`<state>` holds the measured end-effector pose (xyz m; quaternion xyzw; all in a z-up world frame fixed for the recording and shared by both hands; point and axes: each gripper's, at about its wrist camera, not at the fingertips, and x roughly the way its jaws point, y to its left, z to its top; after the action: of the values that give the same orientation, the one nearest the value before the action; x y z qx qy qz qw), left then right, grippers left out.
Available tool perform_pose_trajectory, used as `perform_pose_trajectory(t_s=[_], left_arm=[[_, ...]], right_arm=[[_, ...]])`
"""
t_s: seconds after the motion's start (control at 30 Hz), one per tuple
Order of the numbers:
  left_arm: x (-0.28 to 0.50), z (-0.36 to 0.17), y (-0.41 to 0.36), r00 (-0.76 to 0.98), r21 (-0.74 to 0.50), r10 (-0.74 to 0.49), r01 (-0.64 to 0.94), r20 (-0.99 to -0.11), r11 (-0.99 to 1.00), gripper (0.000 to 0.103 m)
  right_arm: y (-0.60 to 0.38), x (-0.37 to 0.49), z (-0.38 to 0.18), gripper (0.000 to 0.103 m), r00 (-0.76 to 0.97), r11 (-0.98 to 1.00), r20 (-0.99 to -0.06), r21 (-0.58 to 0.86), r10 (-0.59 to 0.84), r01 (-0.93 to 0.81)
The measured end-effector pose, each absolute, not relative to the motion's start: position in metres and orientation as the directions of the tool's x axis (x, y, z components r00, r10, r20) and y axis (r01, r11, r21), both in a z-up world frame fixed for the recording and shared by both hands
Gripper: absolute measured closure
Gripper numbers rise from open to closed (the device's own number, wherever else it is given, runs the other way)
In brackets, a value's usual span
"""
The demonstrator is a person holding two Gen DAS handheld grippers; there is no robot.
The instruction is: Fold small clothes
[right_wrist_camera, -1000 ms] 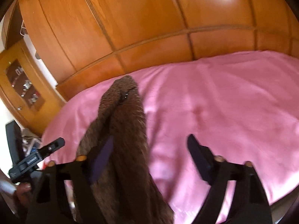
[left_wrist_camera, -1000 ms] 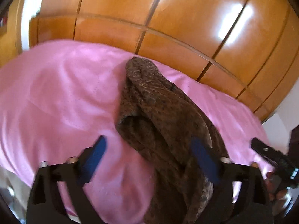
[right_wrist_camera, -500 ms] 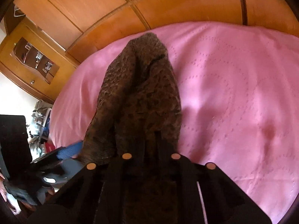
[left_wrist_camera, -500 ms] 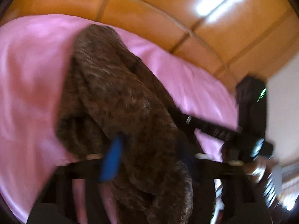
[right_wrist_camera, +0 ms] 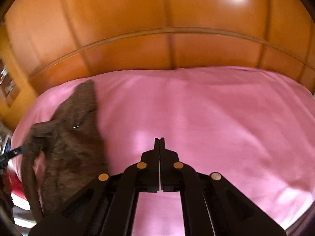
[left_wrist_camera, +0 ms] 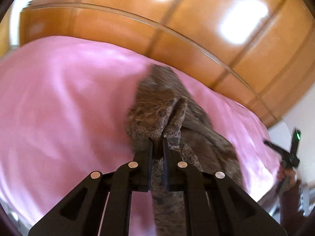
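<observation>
A brown patterned garment (left_wrist_camera: 165, 118) lies bunched on the pink bed cover (left_wrist_camera: 59, 108). My left gripper (left_wrist_camera: 157, 140) is shut on a fold of the garment, which bulges out past the fingertips and trails under the jaws. In the right wrist view the garment (right_wrist_camera: 74, 141) lies to the left, blurred. My right gripper (right_wrist_camera: 159, 139) is shut with nothing between its fingers, above bare pink cover (right_wrist_camera: 216, 118). It also shows at the far right of the left wrist view (left_wrist_camera: 283, 153).
A glossy wooden headboard and wall panels (left_wrist_camera: 177, 29) stand behind the bed. A wooden cabinet (right_wrist_camera: 7, 82) is at the far left of the right wrist view. The left gripper's tip (right_wrist_camera: 17, 150) reaches into the garment's left edge.
Both grippers closed on the garment from open. The left still holds a fold. The right has since come off the garment and moved right, over bare cover.
</observation>
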<state>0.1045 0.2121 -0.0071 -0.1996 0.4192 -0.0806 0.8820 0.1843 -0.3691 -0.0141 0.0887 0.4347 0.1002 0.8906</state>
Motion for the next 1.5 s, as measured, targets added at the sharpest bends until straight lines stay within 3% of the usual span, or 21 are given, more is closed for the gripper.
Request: perform_pose_trajectory(t_s=[0.03,0.1,0.13,0.2,0.23,0.37,0.43,0.5,0.57,0.6,0.67,0.8,0.87,0.93,0.97,1.0,1.1,1.23,1.3,1.47,1.5], left_arm=[[0.102,-0.007,0.223,0.642,-0.413,-0.287,-0.050,-0.711,0.909,0.095],[0.097,-0.009,0.244,0.649,-0.392,-0.235,-0.107,-0.724,0.914,0.095],[0.095,-0.009,0.253,0.649,-0.383,-0.214,-0.129,-0.730,0.915,0.095],[0.091,-0.010,0.271,0.648,-0.368,-0.179,-0.169,-0.741,0.914,0.097],[0.090,-0.011,0.276,0.648,-0.359,-0.165,-0.179,-0.744,0.916,0.103],[0.089,-0.010,0.288,0.656,-0.347,-0.146,-0.187,-0.741,0.919,0.103],[0.091,-0.013,0.283,0.647,-0.331,-0.144,-0.178,-0.749,0.927,0.103],[0.096,-0.020,0.279,0.630,-0.332,-0.160,-0.165,-0.760,0.929,0.103],[0.095,-0.026,0.272,0.619,-0.323,-0.160,-0.160,-0.769,0.933,0.103],[0.094,-0.030,0.270,0.612,-0.324,-0.166,-0.155,-0.773,0.933,0.103],[0.094,-0.042,0.266,0.584,-0.322,-0.173,-0.160,-0.793,0.933,0.103],[0.091,-0.065,0.255,0.541,-0.342,-0.213,-0.150,-0.814,0.928,0.078],[0.087,-0.074,0.248,0.531,-0.359,-0.233,-0.146,-0.814,0.922,0.077],[0.083,-0.080,0.245,0.528,-0.370,-0.248,-0.137,-0.812,0.919,0.077],[0.081,-0.082,0.243,0.527,-0.372,-0.253,-0.130,-0.811,0.919,0.077],[0.078,-0.084,0.241,0.527,-0.376,-0.261,-0.122,-0.809,0.919,0.077],[0.070,-0.082,0.242,0.550,-0.423,-0.307,-0.094,-0.777,0.901,0.098],[0.055,-0.070,0.242,0.585,-0.432,-0.306,-0.085,-0.751,0.898,0.098],[0.045,-0.065,0.246,0.599,-0.431,-0.291,-0.102,-0.746,0.896,0.098],[0.017,-0.051,0.267,0.632,-0.408,-0.230,-0.150,-0.740,0.901,0.098],[0.012,-0.049,0.271,0.635,-0.398,-0.212,-0.165,-0.743,0.902,0.098]], right_arm=[[-0.370,0.182,-0.017,0.093,0.600,0.958,-0.751,0.265,0.276,-0.109],[-0.366,0.180,-0.023,0.016,0.604,0.945,-0.733,0.307,0.313,-0.118],[-0.360,0.177,-0.025,0.013,0.611,0.934,-0.715,0.332,0.339,-0.130],[-0.351,0.175,-0.028,0.013,0.573,0.910,-0.713,0.376,0.404,-0.174],[-0.340,0.179,-0.031,0.013,0.550,0.897,-0.713,0.398,0.434,-0.192],[-0.285,0.186,-0.055,0.013,0.399,0.833,-0.732,0.463,0.552,-0.302],[-0.252,0.189,-0.070,0.027,0.317,0.817,-0.763,0.458,0.563,-0.350],[-0.229,0.192,-0.084,0.077,0.257,0.829,-0.810,0.423,0.527,-0.366],[-0.222,0.191,-0.081,0.093,0.276,0.845,-0.825,0.378,0.492,-0.378],[-0.227,0.190,-0.076,0.095,0.302,0.854,-0.824,0.360,0.480,-0.376],[-0.243,0.192,-0.060,0.096,0.364,0.866,-0.802,0.351,0.474,-0.355],[-0.256,0.191,-0.047,0.096,0.408,0.895,-0.817,0.266,0.406,-0.358],[-0.247,0.188,-0.049,0.093,0.402,0.895,-0.831,0.229,0.384,-0.382],[-0.240,0.183,-0.047,0.064,0.430,0.900,-0.827,0.191,0.363,-0.392],[-0.239,0.181,-0.043,0.037,0.454,0.903,-0.815,0.185,0.362,-0.388],[-0.240,0.179,-0.036,0.027,0.481,0.904,-0.797,0.181,0.365,-0.386],[-0.218,0.170,-0.009,0.027,0.504,0.870,-0.741,0.223,0.444,-0.439],[-0.149,0.158,0.006,0.027,0.382,0.736,-0.688,0.335,0.618,-0.588],[-0.090,0.150,-0.001,0.034,0.259,0.645,-0.683,0.396,0.682,-0.653],[0.035,0.123,-0.040,0.038,0.086,0.532,-0.747,0.383,0.659,-0.755],[0.062,0.115,-0.053,0.039,0.129,0.551,-0.794,0.285,0.594,-0.785]])
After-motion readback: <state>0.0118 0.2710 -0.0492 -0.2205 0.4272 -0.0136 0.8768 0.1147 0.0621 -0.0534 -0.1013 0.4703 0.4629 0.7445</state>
